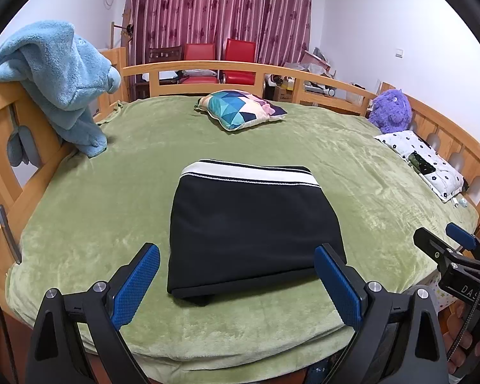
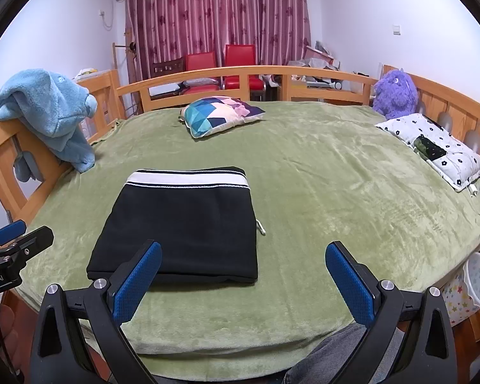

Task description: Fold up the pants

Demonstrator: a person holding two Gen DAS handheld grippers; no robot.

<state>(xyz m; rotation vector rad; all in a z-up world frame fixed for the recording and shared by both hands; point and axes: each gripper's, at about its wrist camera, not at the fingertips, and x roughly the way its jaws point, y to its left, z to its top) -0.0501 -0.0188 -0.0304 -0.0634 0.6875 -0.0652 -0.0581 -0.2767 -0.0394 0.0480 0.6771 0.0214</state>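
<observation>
The pants (image 1: 252, 233) are seen folded into a black block on the green blanket (image 1: 352, 166), near its front edge. The left gripper (image 1: 236, 283) and right gripper (image 2: 243, 283) are held with jaws spread, empty. Lower layers are hidden; a cord's (image 2: 260, 226) origin is unclear.

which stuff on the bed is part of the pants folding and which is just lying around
Part of the job:
folded black pants with white waistband
left gripper, open
right gripper, open

Just lying about:
geometric-patterned cushion
purple plush toy
blue fleece blanket
white floral pillow
</observation>
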